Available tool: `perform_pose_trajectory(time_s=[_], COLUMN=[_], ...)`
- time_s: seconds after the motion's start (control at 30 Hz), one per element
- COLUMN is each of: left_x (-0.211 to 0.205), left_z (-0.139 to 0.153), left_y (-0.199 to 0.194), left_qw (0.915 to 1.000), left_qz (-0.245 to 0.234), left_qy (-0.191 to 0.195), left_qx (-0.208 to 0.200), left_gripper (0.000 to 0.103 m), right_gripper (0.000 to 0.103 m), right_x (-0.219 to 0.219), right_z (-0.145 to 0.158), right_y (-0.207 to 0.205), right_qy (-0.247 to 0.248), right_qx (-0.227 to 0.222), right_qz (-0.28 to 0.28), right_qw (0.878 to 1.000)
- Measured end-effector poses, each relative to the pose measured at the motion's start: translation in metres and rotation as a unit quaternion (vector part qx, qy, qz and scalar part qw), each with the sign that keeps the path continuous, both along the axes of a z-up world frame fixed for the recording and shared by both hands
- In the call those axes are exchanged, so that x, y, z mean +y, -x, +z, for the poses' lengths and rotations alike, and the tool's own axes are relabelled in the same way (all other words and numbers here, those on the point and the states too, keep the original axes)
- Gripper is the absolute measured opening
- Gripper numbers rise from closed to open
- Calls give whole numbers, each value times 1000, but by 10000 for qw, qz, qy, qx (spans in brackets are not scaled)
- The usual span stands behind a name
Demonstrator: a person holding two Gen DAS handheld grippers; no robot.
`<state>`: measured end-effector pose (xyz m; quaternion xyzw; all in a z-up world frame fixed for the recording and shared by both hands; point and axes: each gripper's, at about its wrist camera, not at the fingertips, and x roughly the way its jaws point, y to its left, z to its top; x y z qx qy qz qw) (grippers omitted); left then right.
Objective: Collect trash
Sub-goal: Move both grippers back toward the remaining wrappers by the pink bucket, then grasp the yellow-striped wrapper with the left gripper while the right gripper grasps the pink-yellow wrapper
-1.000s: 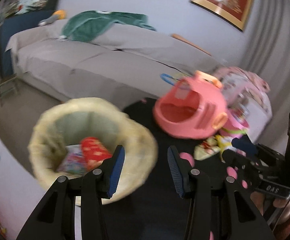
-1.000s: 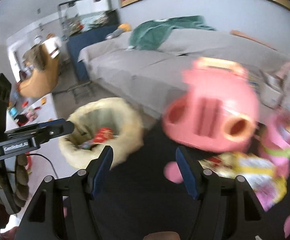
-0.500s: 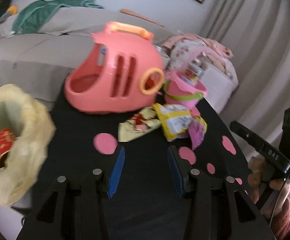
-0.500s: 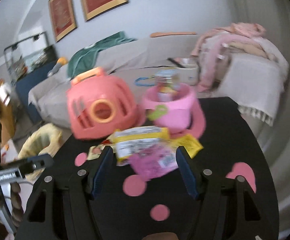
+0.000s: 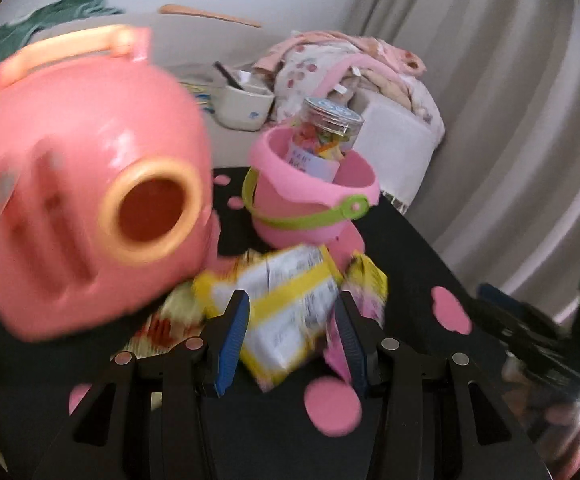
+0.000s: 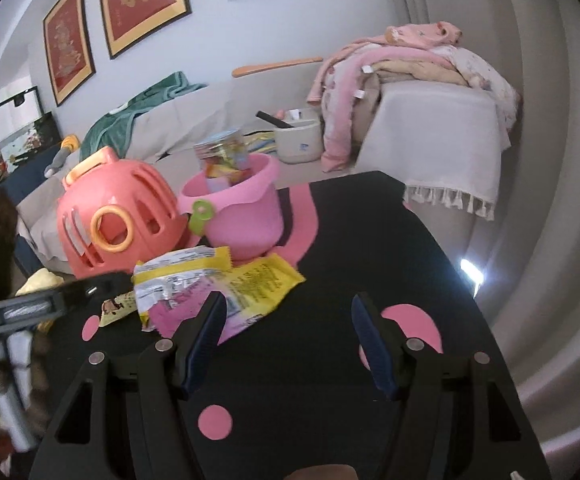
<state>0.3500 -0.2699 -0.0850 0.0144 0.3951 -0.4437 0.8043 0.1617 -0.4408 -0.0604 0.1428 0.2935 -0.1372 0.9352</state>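
Left gripper: jaws spread, blue pads apart, with the yellow-and-white wrapper seen between them but not pressed by either pad; whether the fingertips touch it cannot be told through the blur. Right gripper: jaws spread wide over a bare part of the black table, nothing between them; its left finger stands just beside the pink wrapper. The trash lies as a small overlapping heap on the table: the yellow-and-white wrapper on top, the pink wrapper under its near edge, a flat yellow wrapper to its right, and a pale printed wrapper at the left edge of the heap. Directly behind the heap stands a pink bucket with a green handle, upright, holding a clear jar of coloured contents. Beside the bucket, to its left, sits a coral toy carrier with an orange ring opening and an orange handle on top; in the left wrist view it fills the left of the frame, blurred. The table top is black with pink spots. Beyond it are a grey sofa with a green towel, a pile of pink clothing on a white-draped seat, and framed red pictures on the wall.
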Motion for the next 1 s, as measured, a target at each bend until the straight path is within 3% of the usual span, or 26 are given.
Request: perform_pose_trajectory(time_s=[0.13,0.27,0.47,0.6,0.73,0.9,1.0], left_x=[-26,-35,-15,15,57,98,116], left_z=[-11,-16,-24,-32,-29,-13,-1], left_y=[-21,-15,11,27,39,60,70], left_qw=[9990,9949,9936,9949,9974,9980,9989], left_qz=[-193,-517,-844,-728,-464,-331,-239], left_qy=[-311,-677,-742,-694,-372,-94,35], left_qx=[-270,-540,-144,57,413,523,393], left_gripper=[46,46,46,46,46,46,46], right_gripper=[63,63,63,63,63,63,58], right_x=[-9,-15,-10,5,16,19,26], right_z=[0,-3,-5,-4,-12,-38,-42], right_y=[4,7,-6,-28,-61,-96,-102], right_qy=[-183,-284,-426,-528,-284,-420,-481], right_qx=[67,239,438,642,917,1309,1251], right_qz=[124,158,340,644,716,769,908], right_qw=[9997,9992,9975,9945,9928,9875,9868])
